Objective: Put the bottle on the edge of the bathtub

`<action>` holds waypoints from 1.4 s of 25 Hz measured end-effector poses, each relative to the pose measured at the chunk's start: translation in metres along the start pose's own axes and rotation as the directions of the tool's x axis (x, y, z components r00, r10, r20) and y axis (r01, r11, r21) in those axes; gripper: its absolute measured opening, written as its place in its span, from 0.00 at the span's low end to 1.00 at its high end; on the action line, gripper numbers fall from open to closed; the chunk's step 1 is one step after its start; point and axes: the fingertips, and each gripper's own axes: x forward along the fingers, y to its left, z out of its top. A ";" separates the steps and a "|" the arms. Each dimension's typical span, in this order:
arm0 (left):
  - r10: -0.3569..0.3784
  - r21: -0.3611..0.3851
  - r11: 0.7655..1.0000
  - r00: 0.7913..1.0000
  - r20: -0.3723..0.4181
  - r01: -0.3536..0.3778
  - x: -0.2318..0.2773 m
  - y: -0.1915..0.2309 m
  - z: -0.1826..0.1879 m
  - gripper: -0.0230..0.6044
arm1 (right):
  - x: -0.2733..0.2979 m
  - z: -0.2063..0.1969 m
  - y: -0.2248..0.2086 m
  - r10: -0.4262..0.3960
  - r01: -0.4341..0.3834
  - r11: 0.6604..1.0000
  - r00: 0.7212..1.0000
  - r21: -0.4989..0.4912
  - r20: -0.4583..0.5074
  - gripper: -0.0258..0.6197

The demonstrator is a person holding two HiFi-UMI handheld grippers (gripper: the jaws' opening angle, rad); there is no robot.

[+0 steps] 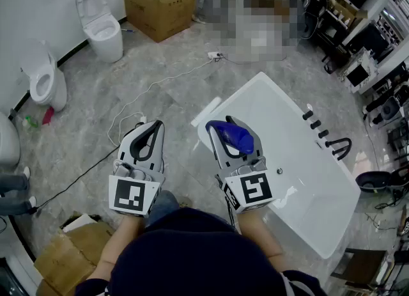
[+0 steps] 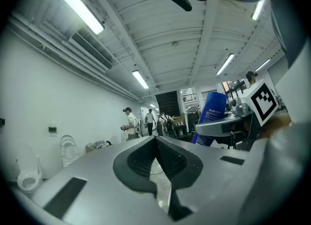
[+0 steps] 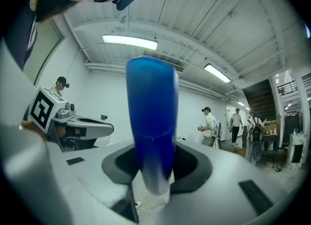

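Note:
A blue bottle (image 1: 234,136) (image 3: 151,117) sits clamped between the jaws of my right gripper (image 1: 230,140), pointing up and away from me. In the head view it hangs over the near left corner of the white bathtub (image 1: 319,221), close to the rim. My left gripper (image 1: 146,138) (image 2: 160,168) is held over the grey floor to the left of the tub, its jaws closed together with nothing between them. From the left gripper view the bottle (image 2: 210,112) shows at the right, in the other gripper.
Black taps (image 1: 324,138) stand on the tub's far right rim. Two white toilets (image 1: 102,29) (image 1: 43,80) line the left wall, with a cardboard box (image 1: 160,7) behind and another (image 1: 64,256) near my left. A white cable (image 1: 137,100) runs across the floor. People stand in the background.

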 end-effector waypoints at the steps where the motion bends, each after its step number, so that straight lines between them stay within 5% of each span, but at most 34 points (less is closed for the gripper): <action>1: -0.002 -0.002 1.000 1.000 0.000 0.002 0.003 0.000 0.000 0.07 | 0.002 -0.001 -0.002 -0.001 0.001 1.000 1.000 0.001 -0.003 0.30; 14: -0.028 -0.028 0.999 0.998 -0.052 0.027 0.077 0.059 -0.042 0.07 | 0.084 -0.028 -0.029 -0.012 0.013 1.000 0.999 0.026 -0.038 0.30; 22: -0.096 -0.023 0.995 0.994 0.044 0.097 0.194 0.145 -0.033 0.07 | 0.210 -0.025 -0.087 -0.096 0.096 0.995 0.995 0.023 -0.009 0.30; 27: -0.177 0.038 0.984 0.982 0.061 0.175 0.258 0.182 -0.032 0.07 | 0.280 -0.017 -0.121 -0.159 0.159 0.987 0.987 0.034 0.006 0.30; 35: -0.329 -0.014 0.944 0.942 0.063 0.330 0.344 0.199 -0.045 0.07 | 0.317 -0.036 -0.177 -0.324 0.326 0.944 0.945 0.052 -0.050 0.30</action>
